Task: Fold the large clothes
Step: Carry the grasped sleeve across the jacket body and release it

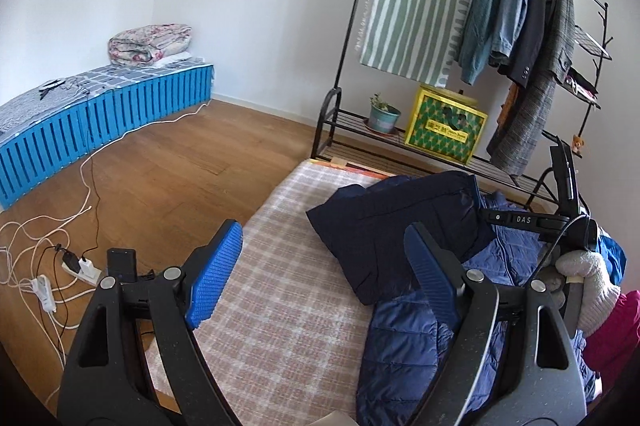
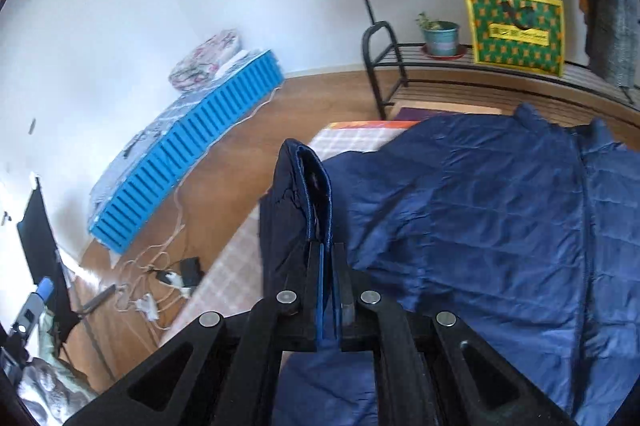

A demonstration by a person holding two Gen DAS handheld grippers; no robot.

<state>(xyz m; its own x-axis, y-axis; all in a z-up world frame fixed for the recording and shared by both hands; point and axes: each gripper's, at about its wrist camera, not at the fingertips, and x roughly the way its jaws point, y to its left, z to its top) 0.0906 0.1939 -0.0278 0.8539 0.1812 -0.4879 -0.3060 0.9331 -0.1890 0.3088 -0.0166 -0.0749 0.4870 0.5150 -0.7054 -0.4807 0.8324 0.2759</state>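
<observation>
Up close: right claw (image 2: 326,246) clamps jacket (image 2: 480,210) cuff, pads hidden; left claw (image 1: 324,278) apart.

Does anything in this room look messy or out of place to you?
Yes: a tangle of cables and plugs sprawls loose across the wood floor. The blue jacket lies rumpled on the checked mat, one part pinched in the right tool.

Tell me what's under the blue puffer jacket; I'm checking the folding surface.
The blue puffer jacket lies on a plaid pink-and-white mat, visible beside it. What lies beneath the jacket itself is covered.
</observation>
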